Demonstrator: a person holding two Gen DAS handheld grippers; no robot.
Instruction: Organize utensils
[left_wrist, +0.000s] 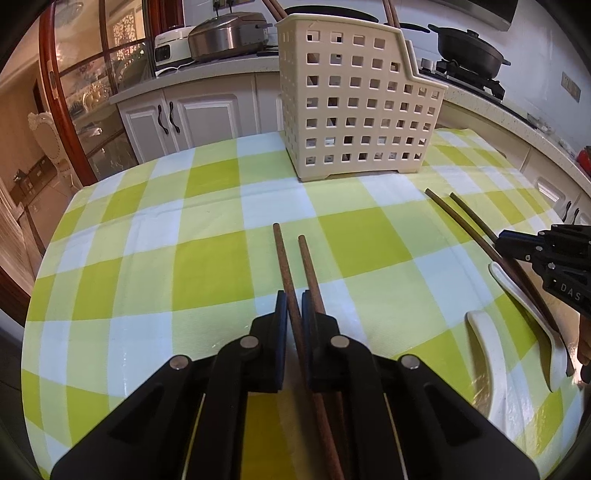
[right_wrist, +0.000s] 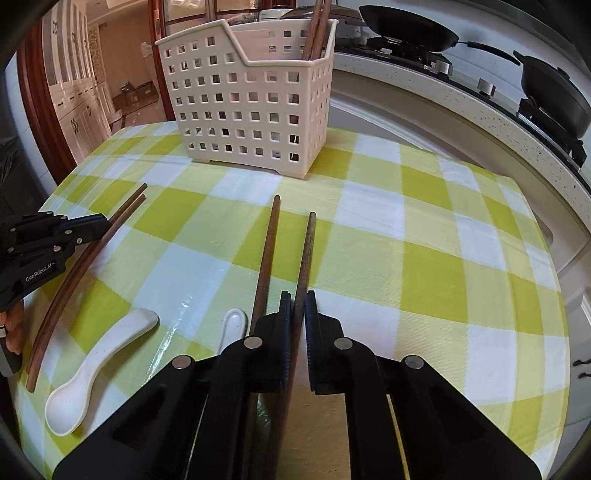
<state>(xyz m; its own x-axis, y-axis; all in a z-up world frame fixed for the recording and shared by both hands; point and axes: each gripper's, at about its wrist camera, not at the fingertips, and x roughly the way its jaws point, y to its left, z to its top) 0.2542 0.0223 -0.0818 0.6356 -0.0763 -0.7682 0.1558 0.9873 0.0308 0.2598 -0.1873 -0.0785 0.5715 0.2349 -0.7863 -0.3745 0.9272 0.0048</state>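
Observation:
My left gripper (left_wrist: 294, 299) is shut on a brown wooden chopstick (left_wrist: 286, 266) that points toward the cream slotted basket (left_wrist: 354, 103). Its twin (left_wrist: 310, 266) runs under the right finger. My right gripper (right_wrist: 296, 299) is shut on another chopstick (right_wrist: 306, 254), whose partner (right_wrist: 266, 254) passes just left of the left finger. Each gripper shows in the other's view: right gripper (left_wrist: 506, 240), left gripper (right_wrist: 103, 221). Two white spoons (right_wrist: 99, 354) (right_wrist: 232, 325) lie on the cloth between them. The basket (right_wrist: 251, 107) holds several upright chopsticks (right_wrist: 317, 29).
A green-and-white checked cloth (left_wrist: 207, 266) covers the table. Behind the basket runs a kitchen counter with a steel pot (left_wrist: 229, 35) and a stove with black pans (right_wrist: 406, 22). The table edge (right_wrist: 535, 229) falls away at the right.

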